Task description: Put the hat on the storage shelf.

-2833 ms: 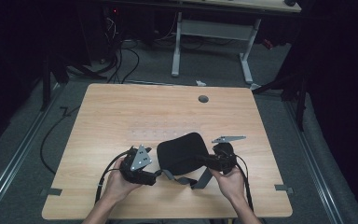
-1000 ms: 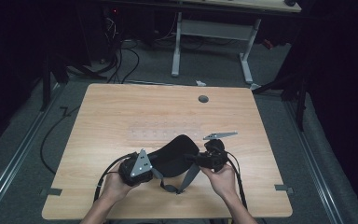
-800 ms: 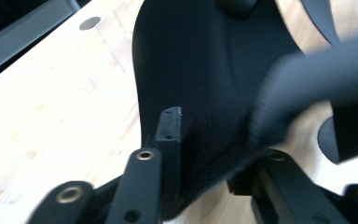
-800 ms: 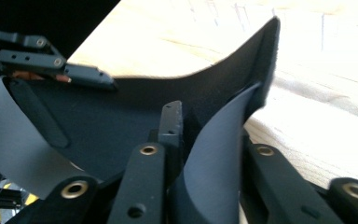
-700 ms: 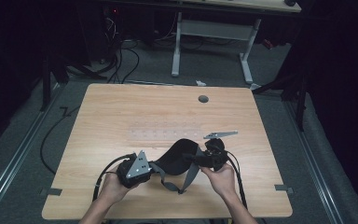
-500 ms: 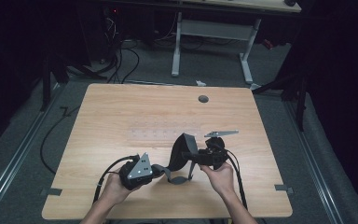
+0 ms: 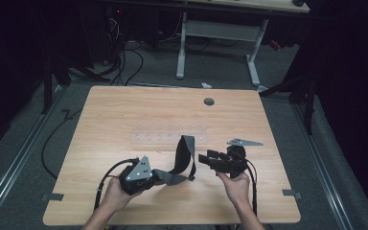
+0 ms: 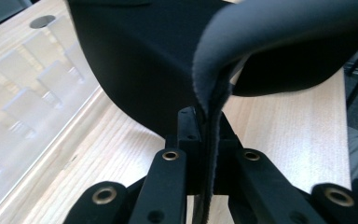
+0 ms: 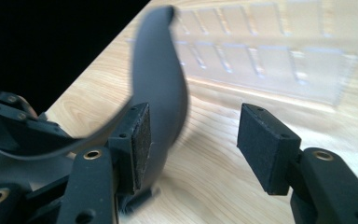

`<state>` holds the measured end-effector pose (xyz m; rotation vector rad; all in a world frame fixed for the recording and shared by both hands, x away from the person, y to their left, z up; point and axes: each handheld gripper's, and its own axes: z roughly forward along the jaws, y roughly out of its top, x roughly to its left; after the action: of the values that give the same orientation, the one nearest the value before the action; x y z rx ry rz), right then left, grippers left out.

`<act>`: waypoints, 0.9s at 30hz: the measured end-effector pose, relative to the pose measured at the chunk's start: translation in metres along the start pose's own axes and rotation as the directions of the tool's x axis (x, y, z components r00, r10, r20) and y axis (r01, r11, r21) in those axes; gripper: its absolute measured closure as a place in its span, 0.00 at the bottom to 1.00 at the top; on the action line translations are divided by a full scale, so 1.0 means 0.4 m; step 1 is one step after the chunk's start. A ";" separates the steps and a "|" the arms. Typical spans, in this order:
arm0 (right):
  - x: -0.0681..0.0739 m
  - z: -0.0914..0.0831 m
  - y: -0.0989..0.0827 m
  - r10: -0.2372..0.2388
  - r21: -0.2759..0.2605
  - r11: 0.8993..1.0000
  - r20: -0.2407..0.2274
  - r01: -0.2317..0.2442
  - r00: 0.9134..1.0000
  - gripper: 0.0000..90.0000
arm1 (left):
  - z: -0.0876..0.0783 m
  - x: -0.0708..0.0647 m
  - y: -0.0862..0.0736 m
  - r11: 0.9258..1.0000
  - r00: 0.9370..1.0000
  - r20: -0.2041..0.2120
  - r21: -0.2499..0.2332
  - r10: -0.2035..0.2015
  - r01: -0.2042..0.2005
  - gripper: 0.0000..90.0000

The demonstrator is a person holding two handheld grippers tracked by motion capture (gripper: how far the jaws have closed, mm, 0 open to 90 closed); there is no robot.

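A black flexible pad (image 7: 186, 155) stands curled on edge near the front of the wooden table (image 7: 124, 115). My left gripper (image 7: 159, 177) is shut on the pad's lower edge; in the left gripper view the jaws pinch its thin rim (image 8: 208, 140) and the pad (image 8: 158, 56) arches above them. My right gripper (image 7: 205, 159) sits just right of the pad and its jaws have just been opening. In the right gripper view that gripper (image 9: 200, 140) is open with nothing between its pads, and the blurred pad (image 9: 161, 84) rises just outside one pad.
A clear plastic tray (image 7: 167, 139) lies flat mid-table, beyond the pad; it is also in the right gripper view (image 9: 270, 51). A round cable hole (image 7: 209, 101) is near the far edge. Beyond the table are a desk frame and floor cables.
The right gripper has opened, let go of the pad and drawn off to the right. The pad, earlier stretched between both grippers, has sprung up on edge by the left gripper.
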<state>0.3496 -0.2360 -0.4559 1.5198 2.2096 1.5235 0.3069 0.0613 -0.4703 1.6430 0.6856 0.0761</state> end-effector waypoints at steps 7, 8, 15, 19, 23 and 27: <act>-0.041 -0.003 -0.030 -0.012 0.013 1.000 0.111 0.010 0.994 0.50 | -0.018 0.002 0.012 0.999 1.000 0.003 -0.036 -0.031 0.031 0.96; -0.058 -0.002 -0.046 -0.028 0.013 1.000 0.175 0.026 0.984 0.50 | -0.021 0.004 0.013 0.998 0.999 0.000 -0.042 -0.038 0.038 0.96; -0.112 0.001 -0.084 -0.073 0.034 0.997 0.361 0.065 0.930 0.48 | -0.033 0.015 0.025 0.994 0.997 -0.018 -0.082 -0.069 0.067 0.96; -0.127 0.000 -0.095 -0.107 0.040 0.994 0.426 0.099 0.899 0.46 | -0.042 0.021 0.032 0.992 0.996 -0.027 -0.101 -0.081 0.078 0.96; -0.140 0.003 -0.113 -0.134 0.065 0.991 0.480 0.117 0.867 0.44 | -0.048 0.033 0.039 0.988 0.994 -0.039 -0.118 -0.103 0.097 0.96; -0.147 0.005 -0.132 -0.154 0.067 0.988 0.527 0.140 0.836 0.43 | -0.049 0.044 0.048 0.986 0.992 -0.064 -0.133 -0.110 0.101 0.96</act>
<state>0.3451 -0.2794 -0.5219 1.5022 1.9601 0.8834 0.3204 0.0863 -0.4541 1.4826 0.8047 0.1007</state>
